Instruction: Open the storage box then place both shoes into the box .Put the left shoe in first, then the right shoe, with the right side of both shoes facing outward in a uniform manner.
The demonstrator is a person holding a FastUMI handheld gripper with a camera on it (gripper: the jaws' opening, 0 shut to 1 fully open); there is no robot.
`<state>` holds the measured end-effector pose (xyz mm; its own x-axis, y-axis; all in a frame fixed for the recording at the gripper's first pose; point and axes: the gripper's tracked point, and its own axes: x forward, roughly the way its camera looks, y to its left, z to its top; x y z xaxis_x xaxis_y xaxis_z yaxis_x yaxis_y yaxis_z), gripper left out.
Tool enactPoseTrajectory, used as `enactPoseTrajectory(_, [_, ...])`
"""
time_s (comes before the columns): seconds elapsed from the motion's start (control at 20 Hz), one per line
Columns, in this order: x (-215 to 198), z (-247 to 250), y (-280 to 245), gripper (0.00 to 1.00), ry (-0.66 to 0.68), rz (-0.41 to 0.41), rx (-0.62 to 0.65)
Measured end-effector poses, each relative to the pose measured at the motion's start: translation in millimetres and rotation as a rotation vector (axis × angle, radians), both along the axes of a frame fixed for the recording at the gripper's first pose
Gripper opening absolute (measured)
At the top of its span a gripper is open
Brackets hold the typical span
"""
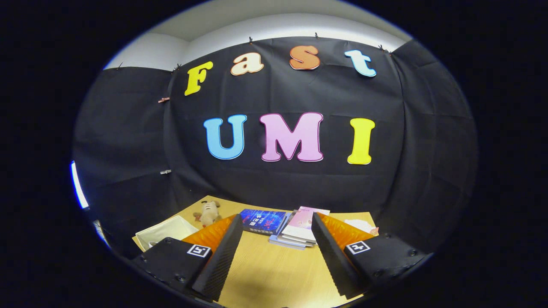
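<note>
Fingers of our hand-held gripper (274, 252) stand wide apart and hold nothing above the table (274, 273). We see a pale open box (165, 233) at the table's left edge, probably light and rigid; we see no shoes to judge a grip.

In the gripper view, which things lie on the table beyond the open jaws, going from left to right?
White storage basket → plush toy → blue book → pink-covered book stack → white paper item. The gripper is open around bare table.
</note>
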<state>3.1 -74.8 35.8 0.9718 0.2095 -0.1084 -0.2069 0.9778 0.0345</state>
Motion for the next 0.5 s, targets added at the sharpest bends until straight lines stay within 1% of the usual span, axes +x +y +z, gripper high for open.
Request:
enactPoseTrajectory(0.15, [3.2, 0.1, -1.7, 0.98, -0.006, 0.000, 0.012])
enactPoseTrajectory(0.3, [7.6, -10.6, 5.0, 0.98, 0.018, 0.009, 0.001])
enactPoseTrajectory(0.5, [16.0, -18.7, 17.7, 0.98, 0.049, -0.009, 0.000])
